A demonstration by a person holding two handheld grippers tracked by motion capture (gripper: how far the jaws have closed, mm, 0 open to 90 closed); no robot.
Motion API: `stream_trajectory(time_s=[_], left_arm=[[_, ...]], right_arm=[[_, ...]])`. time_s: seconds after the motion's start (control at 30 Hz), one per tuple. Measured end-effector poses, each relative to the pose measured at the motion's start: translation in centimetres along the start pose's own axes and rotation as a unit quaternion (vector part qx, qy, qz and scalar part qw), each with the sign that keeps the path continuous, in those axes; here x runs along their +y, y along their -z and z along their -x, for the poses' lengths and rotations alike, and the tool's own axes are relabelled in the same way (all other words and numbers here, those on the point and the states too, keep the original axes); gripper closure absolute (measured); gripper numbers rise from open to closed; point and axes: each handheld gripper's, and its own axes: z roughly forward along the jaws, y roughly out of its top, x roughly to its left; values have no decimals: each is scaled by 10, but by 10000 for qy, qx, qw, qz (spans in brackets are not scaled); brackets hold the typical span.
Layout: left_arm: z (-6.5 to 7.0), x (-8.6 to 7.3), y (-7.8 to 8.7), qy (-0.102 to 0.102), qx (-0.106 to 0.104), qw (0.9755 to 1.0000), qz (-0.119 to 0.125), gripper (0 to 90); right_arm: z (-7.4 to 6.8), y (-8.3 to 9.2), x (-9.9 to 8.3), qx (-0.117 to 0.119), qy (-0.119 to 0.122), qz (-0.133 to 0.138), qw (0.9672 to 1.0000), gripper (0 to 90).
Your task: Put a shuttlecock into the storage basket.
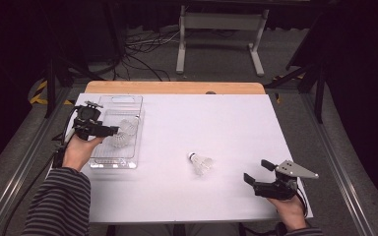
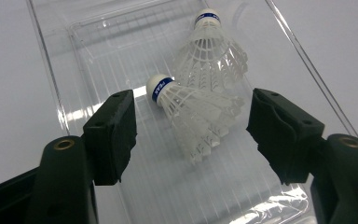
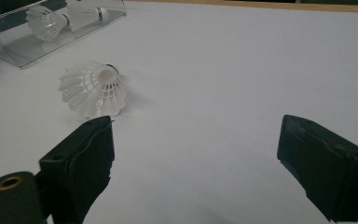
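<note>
The left gripper (image 1: 112, 131) hangs over the clear plastic tray (image 1: 98, 162) with its jaws spread and nothing between the pads. In the left gripper view its black fingers (image 2: 114, 135) stand on either side of a shuttlecock (image 2: 193, 116) that lies on the tray floor below them, apart from both pads, so it reads as let go and resting in the tray. A second shuttlecock (image 2: 212, 51) lies just beyond it in the tray, the two skirts touching or nearly so; which, I cannot tell.

The right gripper (image 1: 261, 173) rests low over the white table (image 1: 226, 118), well to the right of the tray, jaws wide apart and empty.

The work in hand looks like gathering shuttlecocks into the tray, and one is left: the loose shuttlecock (image 1: 200, 163) on the table, right of the tray and between it and the right gripper. It lies on its side, cork pointing away from the person and toward the tray's side, skirt flaring back toward the right gripper. In the right gripper view this shuttlecock (image 3: 93, 89) sits ahead of and beyond the left-hand jaw, off the line between the jaws. The right gripper seems nearer, so it would likely have to swing toward the tray to straddle the shuttlecock across its long axis.
</note>
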Motion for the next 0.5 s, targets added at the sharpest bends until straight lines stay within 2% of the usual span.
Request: stream_trajectory(time_s=[0.1, 0.5], left_arm=[[2, -1, 3, -44, -13, 10000, 19, 313], [6, -13, 12, -188, -13, 9992, 343, 307]], right_arm=[[0, 0, 0, 2, -2, 4, 10000, 118], [0, 0, 0, 2, -16, 26, 10000, 118]])
